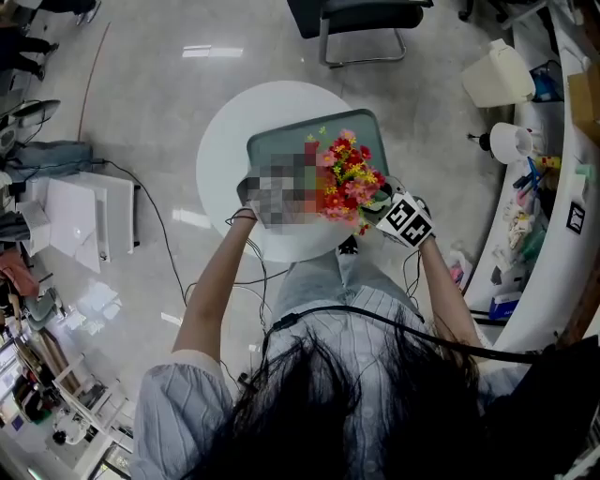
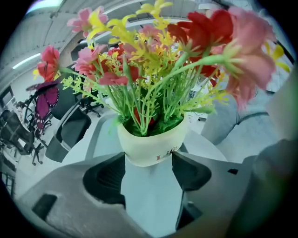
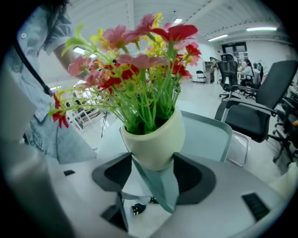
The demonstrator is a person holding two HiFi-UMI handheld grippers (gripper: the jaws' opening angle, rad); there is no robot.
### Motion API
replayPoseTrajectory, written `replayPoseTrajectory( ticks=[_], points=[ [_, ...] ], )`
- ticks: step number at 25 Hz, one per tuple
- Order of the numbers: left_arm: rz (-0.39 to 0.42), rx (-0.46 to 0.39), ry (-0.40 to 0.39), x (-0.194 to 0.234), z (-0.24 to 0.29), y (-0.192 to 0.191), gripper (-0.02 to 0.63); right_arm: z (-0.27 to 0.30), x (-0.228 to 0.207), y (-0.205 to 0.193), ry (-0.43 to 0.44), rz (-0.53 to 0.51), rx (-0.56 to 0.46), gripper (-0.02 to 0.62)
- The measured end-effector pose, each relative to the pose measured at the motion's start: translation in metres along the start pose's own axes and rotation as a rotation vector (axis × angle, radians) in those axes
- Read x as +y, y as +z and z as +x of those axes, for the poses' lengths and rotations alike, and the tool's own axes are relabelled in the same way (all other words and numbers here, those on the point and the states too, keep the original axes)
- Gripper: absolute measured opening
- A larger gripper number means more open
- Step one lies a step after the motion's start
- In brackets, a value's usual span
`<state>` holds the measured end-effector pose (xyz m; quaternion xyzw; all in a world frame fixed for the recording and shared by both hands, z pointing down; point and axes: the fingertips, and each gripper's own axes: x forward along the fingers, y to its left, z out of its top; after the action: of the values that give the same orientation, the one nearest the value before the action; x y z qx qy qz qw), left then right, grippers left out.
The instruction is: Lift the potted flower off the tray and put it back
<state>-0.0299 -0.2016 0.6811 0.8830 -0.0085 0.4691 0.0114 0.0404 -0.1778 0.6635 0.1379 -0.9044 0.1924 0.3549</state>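
Note:
The potted flower (image 1: pixel 349 178), with red, pink and yellow blooms, stands in a cream pot (image 2: pixel 151 144) over the near part of the grey-green tray (image 1: pixel 281 145) on the round white table (image 1: pixel 225 131). Both grippers clamp the pot from opposite sides. My left gripper (image 2: pixel 148 160) is shut on the pot's lower wall; in the head view a mosaic patch covers it. My right gripper (image 3: pixel 152 162) (image 1: pixel 380 202) is shut on the same pot (image 3: pixel 156 139). Under the pot, the tray's corner (image 3: pixel 160 190) shows between the jaws, so the pot seems slightly raised.
A black office chair (image 1: pixel 361 23) stands beyond the table. More chairs (image 3: pixel 260 102) (image 2: pixel 70 130) are around. A curved counter (image 1: pixel 553 187) with clutter runs along the right. White furniture (image 1: pixel 84 220) and floor cables (image 1: pixel 155 211) lie to the left.

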Motion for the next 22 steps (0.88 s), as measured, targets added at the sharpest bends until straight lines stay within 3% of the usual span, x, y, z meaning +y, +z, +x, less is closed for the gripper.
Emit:
replayPoseTrajectory(
  ticks=[22],
  points=[
    [-0.015,-0.014,0.147,-0.035,-0.068,0.031,0.314,-0.045,0.047,0.039,0.061,-0.113,-0.062,0.273]
  ],
)
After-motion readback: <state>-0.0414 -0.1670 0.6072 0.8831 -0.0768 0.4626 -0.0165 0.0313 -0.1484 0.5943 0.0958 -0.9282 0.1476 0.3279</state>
